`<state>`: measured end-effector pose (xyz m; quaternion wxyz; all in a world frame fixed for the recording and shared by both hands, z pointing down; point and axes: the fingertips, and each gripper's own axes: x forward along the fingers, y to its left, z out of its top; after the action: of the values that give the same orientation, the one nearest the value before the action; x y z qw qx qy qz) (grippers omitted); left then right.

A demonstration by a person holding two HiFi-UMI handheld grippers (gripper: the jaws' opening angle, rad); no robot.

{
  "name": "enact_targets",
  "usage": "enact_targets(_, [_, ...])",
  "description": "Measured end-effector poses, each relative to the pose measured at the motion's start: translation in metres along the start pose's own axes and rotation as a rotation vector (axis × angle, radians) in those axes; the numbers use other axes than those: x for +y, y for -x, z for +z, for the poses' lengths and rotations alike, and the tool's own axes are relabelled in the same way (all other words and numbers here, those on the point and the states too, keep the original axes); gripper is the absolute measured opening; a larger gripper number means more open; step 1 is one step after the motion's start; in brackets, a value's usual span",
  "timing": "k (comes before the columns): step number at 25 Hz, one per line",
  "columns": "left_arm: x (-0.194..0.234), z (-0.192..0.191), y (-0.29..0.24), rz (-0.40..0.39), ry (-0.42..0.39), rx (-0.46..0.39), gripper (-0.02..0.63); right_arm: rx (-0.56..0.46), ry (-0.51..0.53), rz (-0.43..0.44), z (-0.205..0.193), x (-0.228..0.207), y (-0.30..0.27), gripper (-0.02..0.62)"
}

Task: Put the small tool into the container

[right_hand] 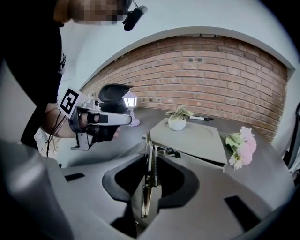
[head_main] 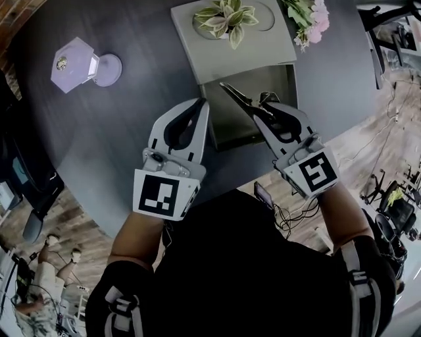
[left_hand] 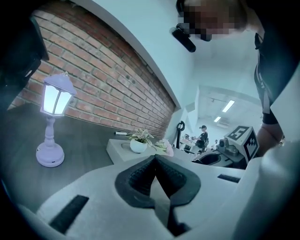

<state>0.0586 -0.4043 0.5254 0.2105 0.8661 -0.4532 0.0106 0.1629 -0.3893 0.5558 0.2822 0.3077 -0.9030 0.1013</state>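
My right gripper (head_main: 262, 113) is shut on a small metal plier-like tool (head_main: 238, 97), whose pointed end sticks out up and to the left. The tool hangs over the open dark compartment of the grey container (head_main: 227, 131). In the right gripper view the tool (right_hand: 149, 174) stands upright between the pads, with the container's lid (right_hand: 197, 140) beyond it. My left gripper (head_main: 201, 103) is shut and empty, hovering at the compartment's left edge. Its tips meet in the left gripper view (left_hand: 155, 159).
A potted plant (head_main: 227, 16) stands on the container's pale lid, with pink flowers (head_main: 309, 20) at the lid's right. A lavender lantern lamp (head_main: 79, 64) sits at the far left of the dark round table. A phone and cables (head_main: 264, 195) lie on the floor beyond the table's edge.
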Motion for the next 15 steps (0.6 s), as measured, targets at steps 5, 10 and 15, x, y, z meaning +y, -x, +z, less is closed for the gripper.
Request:
enact_targets(5, [0.008,-0.003,-0.001,0.018,-0.023,-0.002,0.009,0.054,0.016,0.061,-0.013,0.000,-0.013,0.084])
enact_targets(10, [0.012,-0.003,-0.001,0.040,-0.022,-0.005,0.009,0.141,-0.040,0.065,-0.028,-0.004,-0.025,0.084])
enact_targets(15, [0.010,0.000,-0.001,0.039,-0.030,-0.021,0.009,0.149,-0.053,0.065,-0.031,-0.007,-0.031,0.084])
